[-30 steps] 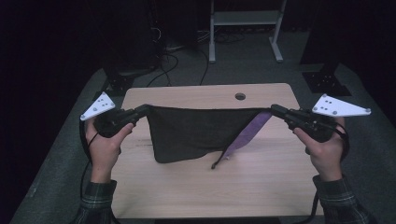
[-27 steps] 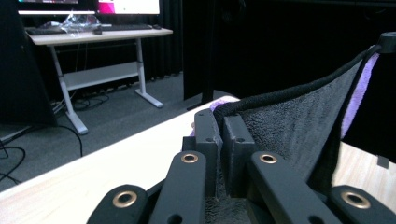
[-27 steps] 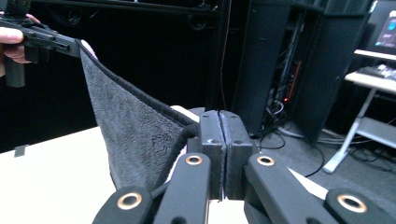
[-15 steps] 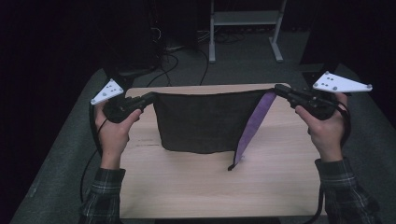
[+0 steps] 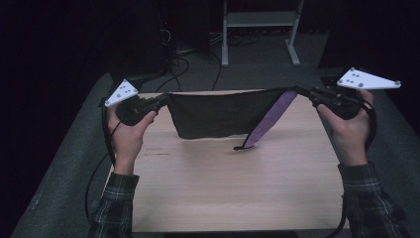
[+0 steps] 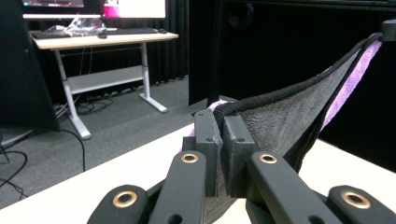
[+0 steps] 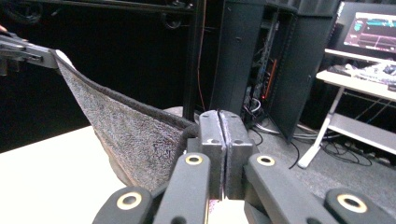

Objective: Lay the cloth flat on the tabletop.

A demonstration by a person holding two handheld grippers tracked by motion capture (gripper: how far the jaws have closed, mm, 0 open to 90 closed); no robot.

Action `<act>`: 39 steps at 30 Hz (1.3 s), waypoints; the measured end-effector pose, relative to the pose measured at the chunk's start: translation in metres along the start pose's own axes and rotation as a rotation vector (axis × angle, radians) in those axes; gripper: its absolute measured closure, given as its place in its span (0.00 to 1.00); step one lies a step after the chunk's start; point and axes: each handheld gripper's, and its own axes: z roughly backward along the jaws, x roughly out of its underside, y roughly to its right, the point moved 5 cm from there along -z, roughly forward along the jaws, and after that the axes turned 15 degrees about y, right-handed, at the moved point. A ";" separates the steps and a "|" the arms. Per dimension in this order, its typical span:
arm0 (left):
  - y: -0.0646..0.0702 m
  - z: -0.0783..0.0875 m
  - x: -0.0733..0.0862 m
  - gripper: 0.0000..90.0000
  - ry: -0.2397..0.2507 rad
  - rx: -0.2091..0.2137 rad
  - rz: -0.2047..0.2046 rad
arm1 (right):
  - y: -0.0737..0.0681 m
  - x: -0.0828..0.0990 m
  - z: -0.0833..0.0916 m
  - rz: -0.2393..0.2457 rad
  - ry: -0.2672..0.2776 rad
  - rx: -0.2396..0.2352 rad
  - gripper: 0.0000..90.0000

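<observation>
A dark grey cloth (image 5: 218,116) with a purple underside hangs stretched in the air above the wooden table (image 5: 223,188). My left gripper (image 5: 166,100) is shut on its left top corner, my right gripper (image 5: 301,92) on its right top corner. A purple flap (image 5: 262,126) droops from the right side down to the table top. In the left gripper view the jaws pinch the black hem of the cloth (image 6: 289,116), which runs off to the far gripper. The right gripper view has the grey terry cloth (image 7: 135,140) clamped between the closed jaws.
A metal-legged desk (image 5: 260,29) stands on the carpet beyond the table. Cables (image 5: 185,49) lie on the floor at the back left. A desk with a monitor (image 7: 373,28) appears in the right gripper view. Dark equipment racks (image 7: 266,56) stand nearby.
Both grippers have risen and moved away from the person, lifting the cloth off the table and pulling it taut. The purple flap now hangs with only its tip at the table.
</observation>
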 end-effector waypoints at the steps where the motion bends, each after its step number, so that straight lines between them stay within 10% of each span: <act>1: 0.004 0.004 -0.002 0.96 0.002 0.006 -0.005 | -0.003 -0.001 0.004 0.003 0.005 -0.005 0.98; 8: 0.012 0.011 -0.009 0.96 0.000 0.020 -0.012 | -0.011 -0.008 0.016 0.017 0.017 -0.011 0.98; 22: -0.024 -0.026 0.000 0.96 -0.020 -0.034 0.018 | 0.025 0.008 -0.031 -0.008 -0.029 0.038 0.98; 39: -0.009 0.003 0.074 0.96 -0.159 -0.010 0.055 | 0.006 0.084 -0.014 -0.069 -0.147 -0.023 0.98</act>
